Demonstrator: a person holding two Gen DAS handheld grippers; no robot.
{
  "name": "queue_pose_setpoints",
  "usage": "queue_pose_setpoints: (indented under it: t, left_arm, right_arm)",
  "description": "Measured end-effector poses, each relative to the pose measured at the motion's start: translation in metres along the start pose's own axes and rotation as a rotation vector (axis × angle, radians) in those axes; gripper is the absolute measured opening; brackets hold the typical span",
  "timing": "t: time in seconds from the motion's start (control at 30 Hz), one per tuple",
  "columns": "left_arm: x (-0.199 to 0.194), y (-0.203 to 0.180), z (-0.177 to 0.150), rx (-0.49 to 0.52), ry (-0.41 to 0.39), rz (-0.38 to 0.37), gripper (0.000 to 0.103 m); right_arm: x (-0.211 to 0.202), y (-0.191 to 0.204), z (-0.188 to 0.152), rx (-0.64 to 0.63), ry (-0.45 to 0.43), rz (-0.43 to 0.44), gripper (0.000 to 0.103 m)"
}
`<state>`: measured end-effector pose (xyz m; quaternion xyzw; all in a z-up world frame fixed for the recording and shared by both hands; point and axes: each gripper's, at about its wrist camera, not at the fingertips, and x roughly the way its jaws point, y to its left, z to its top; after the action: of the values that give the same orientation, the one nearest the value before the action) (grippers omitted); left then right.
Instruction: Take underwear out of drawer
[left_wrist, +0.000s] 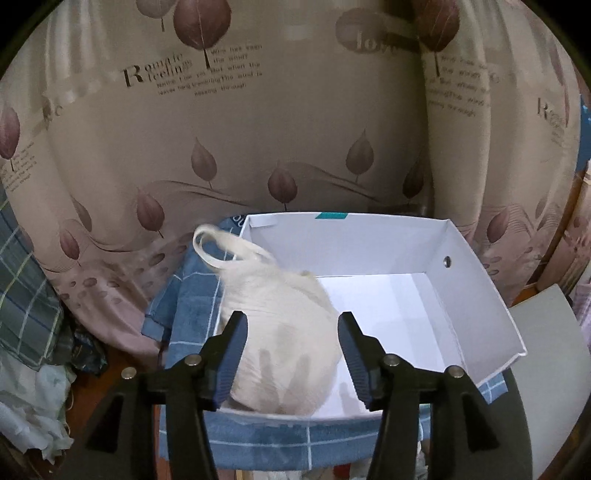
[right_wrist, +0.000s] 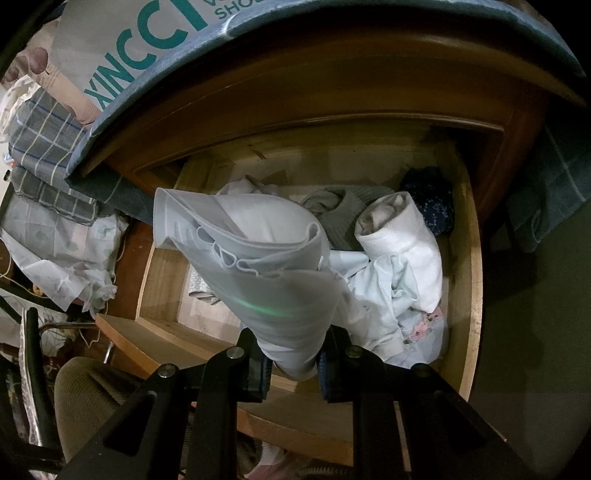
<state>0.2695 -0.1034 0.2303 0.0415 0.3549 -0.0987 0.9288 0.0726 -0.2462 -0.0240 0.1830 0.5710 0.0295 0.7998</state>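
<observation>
A cream underwear piece (left_wrist: 280, 314) with a loop strap lies in the left near corner of a white cardboard box (left_wrist: 476, 295). My left gripper (left_wrist: 293, 332) stands open just in front of it, one finger on each side and neither pad pressing. In the right wrist view my right gripper (right_wrist: 293, 363) is shut on a pale white underwear piece (right_wrist: 258, 258), which hangs lifted over the open wooden drawer (right_wrist: 472, 258). In the drawer lie a rolled white garment (right_wrist: 402, 243), a grey one (right_wrist: 343, 214), a dark blue one (right_wrist: 432, 199) and pale crumpled pieces.
The box sits on a blue checked cloth (left_wrist: 192, 306) in front of a leaf-printed curtain (left_wrist: 258, 129). A printed shoe box side (right_wrist: 147, 40) overhangs the drawer's top. Crumpled bedding (right_wrist: 66, 266) and a padded chair (right_wrist: 85, 387) stand left of the drawer.
</observation>
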Motion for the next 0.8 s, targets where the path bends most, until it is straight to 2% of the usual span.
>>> queue_pose_setpoints:
  t: [0.2,0.47,0.63,0.8]
  left_arm:
    - [-0.031,0.018,-0.026,-0.038,-0.010,-0.026,0.055]
    - [-0.056,0.056,-0.095,-0.153,-0.024,0.044,0.057]
    - [-0.044,0.069,-0.141,-0.208,0.022,0.086,0.059]
    - [-0.017,0.065,-0.186,-0.203,0.081,0.122,0.059]
  right_arm:
    - [-0.003,0.001,-0.001,0.000,-0.007,-0.005,0.017]
    - [-0.009,0.004,-0.001,-0.016,-0.026,-0.009,0.017]
    - [-0.019,0.004,-0.002,-0.016,-0.061,-0.012,0.017]
    - [-0.031,0.012,-0.004,-0.042,-0.082,-0.038,0.017]
